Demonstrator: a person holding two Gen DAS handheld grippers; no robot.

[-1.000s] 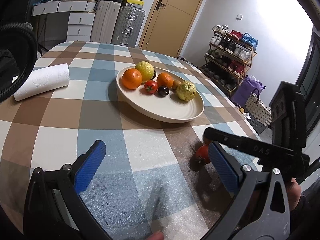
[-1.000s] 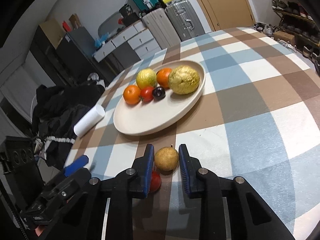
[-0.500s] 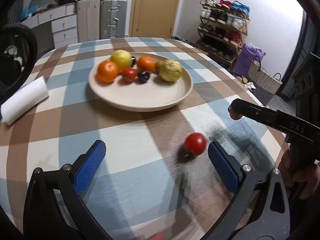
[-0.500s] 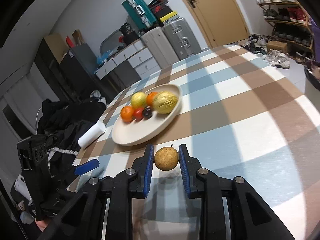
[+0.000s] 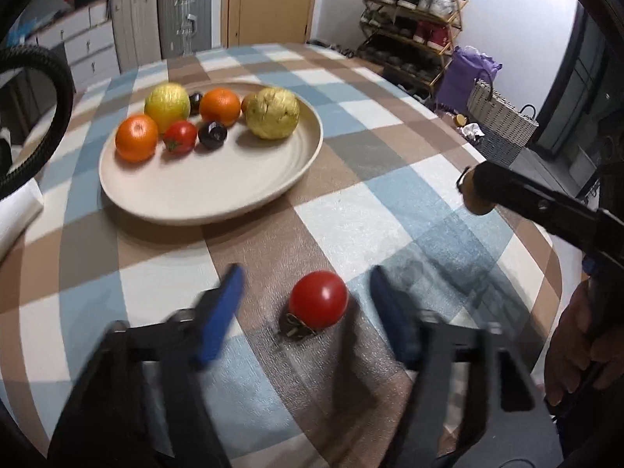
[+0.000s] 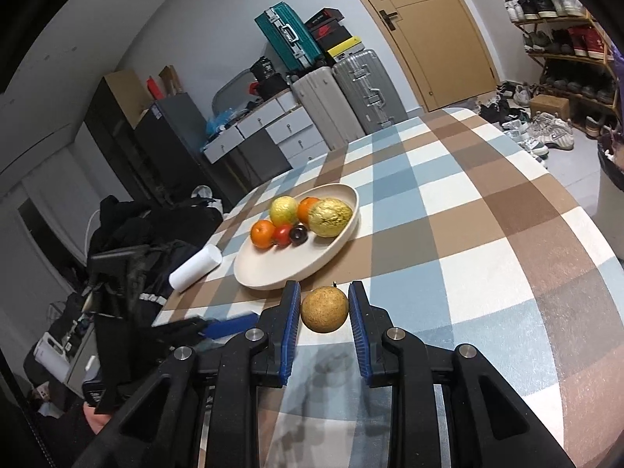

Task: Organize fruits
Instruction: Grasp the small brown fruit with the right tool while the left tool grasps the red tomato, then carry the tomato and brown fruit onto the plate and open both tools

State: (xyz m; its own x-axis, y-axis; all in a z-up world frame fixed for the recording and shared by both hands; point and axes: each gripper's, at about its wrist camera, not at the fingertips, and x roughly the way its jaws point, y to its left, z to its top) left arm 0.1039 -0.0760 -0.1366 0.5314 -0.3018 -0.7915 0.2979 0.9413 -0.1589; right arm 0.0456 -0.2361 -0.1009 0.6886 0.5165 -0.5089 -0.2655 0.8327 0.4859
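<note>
Right wrist view: right tool (image 6: 324, 308) clamped on brown round fruit (image 6: 324, 309), now lifted off the table (image 6: 487, 234), up from a second ago; likely headed for the plate (image 6: 273, 273). Left tool (image 5: 306, 314), blurred and moving in, jaws apart and narrower than before, straddles the red tomato (image 5: 318, 299) lying on the table short of the plate; not gripped yet.

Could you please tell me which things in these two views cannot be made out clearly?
- Left gripper: motion-blurred in the left wrist view.
- Small orange fruit: mostly hidden behind the bumpy yellow fruit on the plate; type unclear.
- Brown fruit: largely covered by the right gripper in the left wrist view.
- White roll: cut off at the left edge.
</note>
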